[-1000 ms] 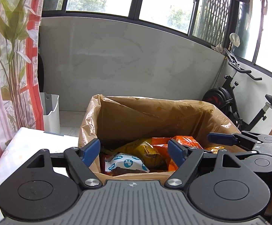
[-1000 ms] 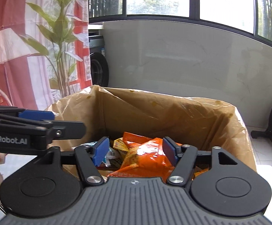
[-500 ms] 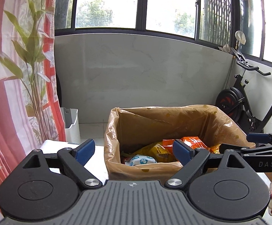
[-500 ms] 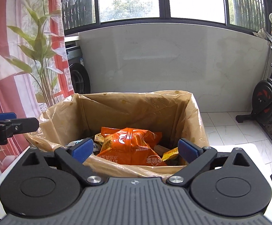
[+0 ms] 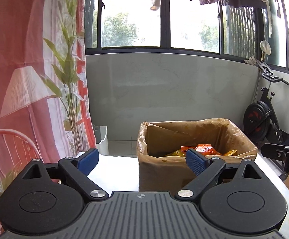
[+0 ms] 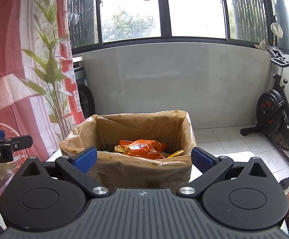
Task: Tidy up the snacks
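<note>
A cardboard box (image 5: pixel 160 171) lined with a brown plastic bag stands on a white table (image 5: pixel 114 169); it also shows in the right wrist view (image 6: pixel 144 171). Inside lie an orange snack bag (image 6: pixel 142 148) and yellow packets (image 6: pixel 176 153); orange and yellow packets also show in the left wrist view (image 5: pixel 202 149). My left gripper (image 5: pixel 142 160) is open and empty, held back from the box's near left corner. My right gripper (image 6: pixel 143 159) is open and empty, held in front of the box's near side. Each gripper shows at the edge of the other's view.
A printed curtain (image 5: pixel 25 79) hangs on the left. A white bin (image 5: pixel 101 139) stands on the floor behind the table. An exercise bike (image 6: pixel 277 115) stands at the right by the wall. A washing machine (image 6: pixel 84 101) sits behind the curtain.
Both grippers have pulled back and up from inside the box, and their jaws have opened wider. The box now looks smaller and farther away in both views.
</note>
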`<state>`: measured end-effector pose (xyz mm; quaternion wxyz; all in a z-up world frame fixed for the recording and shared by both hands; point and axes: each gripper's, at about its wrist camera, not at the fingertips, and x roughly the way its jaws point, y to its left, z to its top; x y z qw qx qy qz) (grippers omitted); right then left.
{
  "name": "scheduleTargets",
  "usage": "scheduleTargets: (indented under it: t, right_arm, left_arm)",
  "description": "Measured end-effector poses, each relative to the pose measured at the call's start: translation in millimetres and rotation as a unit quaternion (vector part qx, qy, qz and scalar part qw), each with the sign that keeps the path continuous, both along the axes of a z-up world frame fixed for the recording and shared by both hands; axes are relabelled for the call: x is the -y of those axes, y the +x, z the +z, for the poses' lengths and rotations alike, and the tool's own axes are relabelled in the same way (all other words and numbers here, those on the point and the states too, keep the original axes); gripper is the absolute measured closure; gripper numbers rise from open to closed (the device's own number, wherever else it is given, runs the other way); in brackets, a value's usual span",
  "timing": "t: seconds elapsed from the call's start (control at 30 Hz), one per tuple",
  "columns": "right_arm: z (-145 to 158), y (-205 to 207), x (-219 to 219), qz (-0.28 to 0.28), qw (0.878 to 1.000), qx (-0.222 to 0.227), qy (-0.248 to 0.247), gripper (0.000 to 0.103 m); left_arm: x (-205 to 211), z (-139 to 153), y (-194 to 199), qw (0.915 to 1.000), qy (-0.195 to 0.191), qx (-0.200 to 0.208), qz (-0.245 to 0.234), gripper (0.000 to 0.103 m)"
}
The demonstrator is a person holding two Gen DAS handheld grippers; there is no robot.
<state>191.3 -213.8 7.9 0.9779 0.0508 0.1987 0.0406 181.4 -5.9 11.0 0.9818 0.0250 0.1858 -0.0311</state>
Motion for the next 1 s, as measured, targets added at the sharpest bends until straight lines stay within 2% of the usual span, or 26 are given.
scheduleTargets:
  t: [0.13,0.37,0.63,1.0]
  right_arm:
    - [9.5,-39.7,-12.2,-0.005,1.0,0.022,-0.017,0.0]
    - [19.1,-81.9,-16.8,-0.018,0.999,0.044,-0.006,0.0]
    - [30.6,-103.7,-16.2,-0.019,0.998,0.054,-0.008,0.0]
    - [31.4,-111.5,-16.0,-0.024,0.998,0.059,-0.011,0.0]
  left_arm:
    - [-6.1,11.3,-37.2,0.9999,-0.008,0.004,0.009,0.008]
    - [-12.7,28.9,-86.1,0.9965,0.023,0.071,0.038,0.008]
    - [-16.6,37.0,-104.7,0.9958,0.01,0.086,0.031,0.008]
    - [-21.2,37.3,-105.7,0.9959,0.002,0.086,0.028,0.008]
